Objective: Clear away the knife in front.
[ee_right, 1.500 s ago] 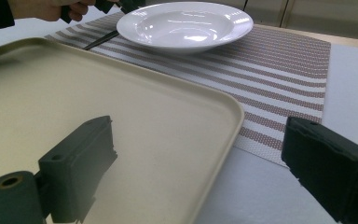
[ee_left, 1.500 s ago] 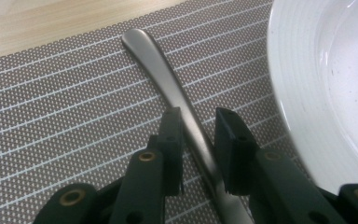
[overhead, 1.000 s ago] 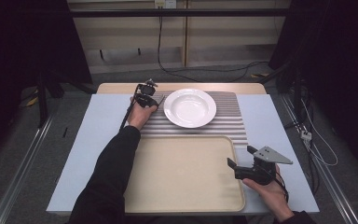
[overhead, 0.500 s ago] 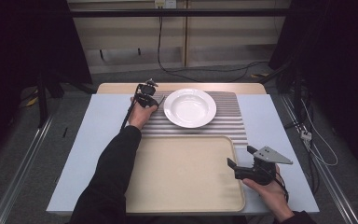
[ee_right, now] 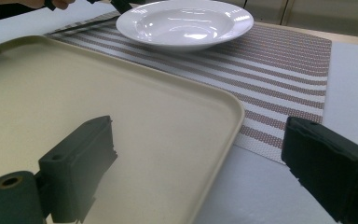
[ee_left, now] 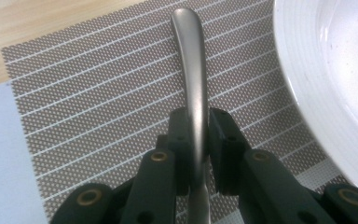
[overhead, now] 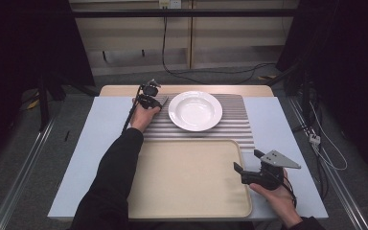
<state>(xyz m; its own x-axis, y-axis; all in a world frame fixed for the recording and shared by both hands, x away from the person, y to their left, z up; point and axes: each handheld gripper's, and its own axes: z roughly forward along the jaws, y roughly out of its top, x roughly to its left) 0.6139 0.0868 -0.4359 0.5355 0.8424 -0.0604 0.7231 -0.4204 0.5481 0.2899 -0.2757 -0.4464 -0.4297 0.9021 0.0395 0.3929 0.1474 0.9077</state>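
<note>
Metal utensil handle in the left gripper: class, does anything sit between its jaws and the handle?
Nothing visible does. The left gripper is closed directly on the metal handle, above the striped placemat, beside the white plate.

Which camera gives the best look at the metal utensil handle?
The left gripper view: the metal handle lies close up over the placemat. The high view hides it under the left gripper.

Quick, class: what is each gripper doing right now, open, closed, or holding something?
Left gripper: closed on a metal utensil handle over the placemat.
Right gripper: open, holding nothing, by the tray edge.
</note>
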